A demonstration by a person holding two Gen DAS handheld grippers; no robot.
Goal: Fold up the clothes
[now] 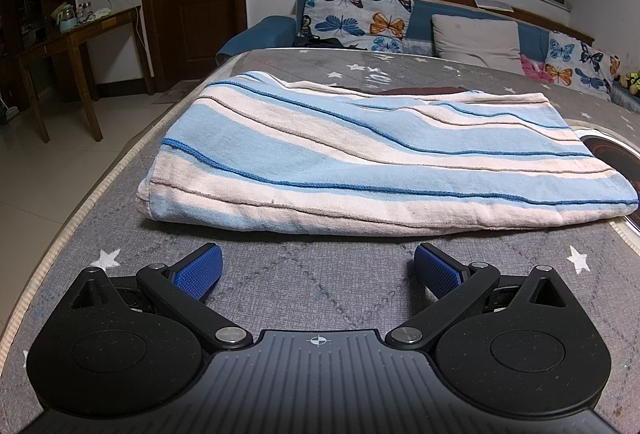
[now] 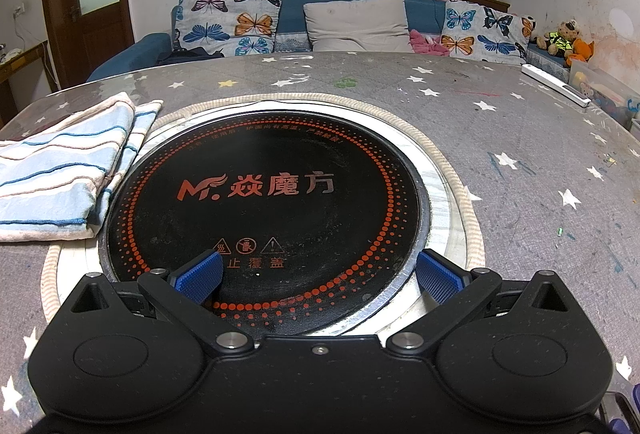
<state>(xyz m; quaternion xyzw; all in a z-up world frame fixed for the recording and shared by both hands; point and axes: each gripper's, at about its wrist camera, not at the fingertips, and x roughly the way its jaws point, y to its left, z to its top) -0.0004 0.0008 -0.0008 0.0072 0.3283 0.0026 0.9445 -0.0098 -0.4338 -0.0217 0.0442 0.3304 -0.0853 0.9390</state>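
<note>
On table point(image 1: 320, 274), folded cloth point(image 1: 360, 162), right view cooktop point(image 2: 264, 218)

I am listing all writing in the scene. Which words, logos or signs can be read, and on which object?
"M. 焱魔方": orange logo on the black round cooktop.
"止覆盖": below three warning signs near its front edge; the start is hidden.
Small orange text along its far arc: too small to read.
Wall scribbles: illegible.

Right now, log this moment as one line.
left tool: open, empty, short of folded cloth | right tool: open, empty, over cooktop | cloth corner overlaps cooktop edge
</note>
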